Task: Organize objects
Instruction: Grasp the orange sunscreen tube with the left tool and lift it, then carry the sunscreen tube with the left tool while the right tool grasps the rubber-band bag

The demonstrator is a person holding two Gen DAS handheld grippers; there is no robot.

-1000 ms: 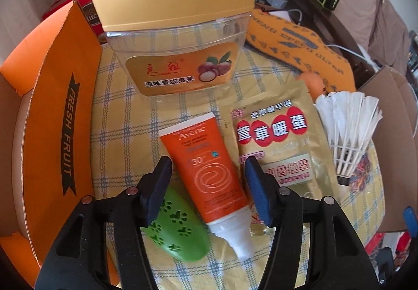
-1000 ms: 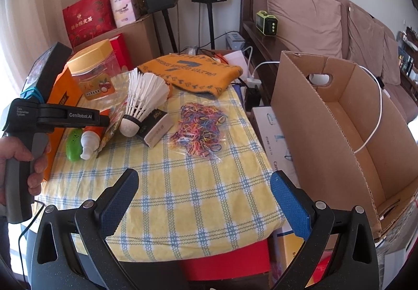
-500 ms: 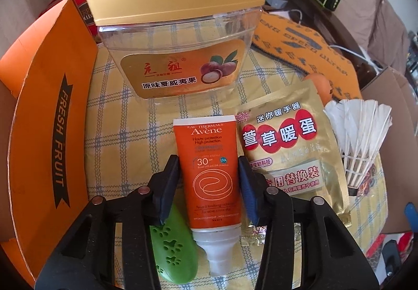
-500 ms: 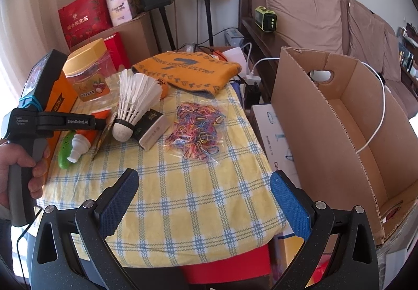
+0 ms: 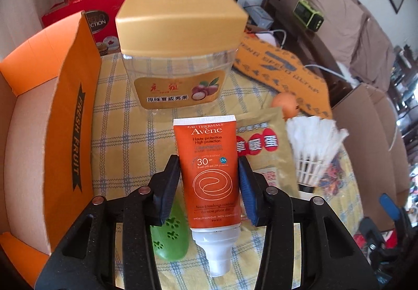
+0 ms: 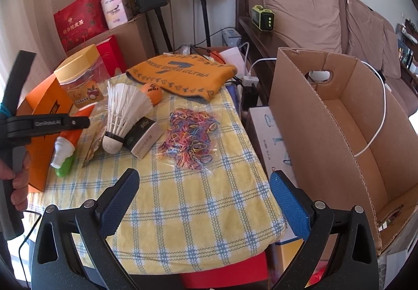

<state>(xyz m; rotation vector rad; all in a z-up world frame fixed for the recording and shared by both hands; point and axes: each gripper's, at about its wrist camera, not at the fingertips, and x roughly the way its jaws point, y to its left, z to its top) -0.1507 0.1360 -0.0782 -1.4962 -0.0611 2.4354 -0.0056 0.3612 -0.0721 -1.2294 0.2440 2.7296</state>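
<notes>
Since a second ago the left gripper (image 5: 209, 182) has closed from straddling the tube (image 5: 209, 172) to clamping its orange body mid-length, and the tube now sits lifted off the cloth (image 5: 117, 112), cap down over the green case (image 5: 169, 240), in front of the jar (image 5: 180, 54) and right of the orange box (image 5: 70, 120). Right gripper (image 6: 203, 198) hangs wide apart and empty over the near table edge, beside the cardboard box (image 6: 326, 117). Tube looks light, soft-walled and slick, so a mid-body grip seems right but too hard a squeeze could deform it or let it slide; the stiffer shoulder near the cap would be safer.
</notes>
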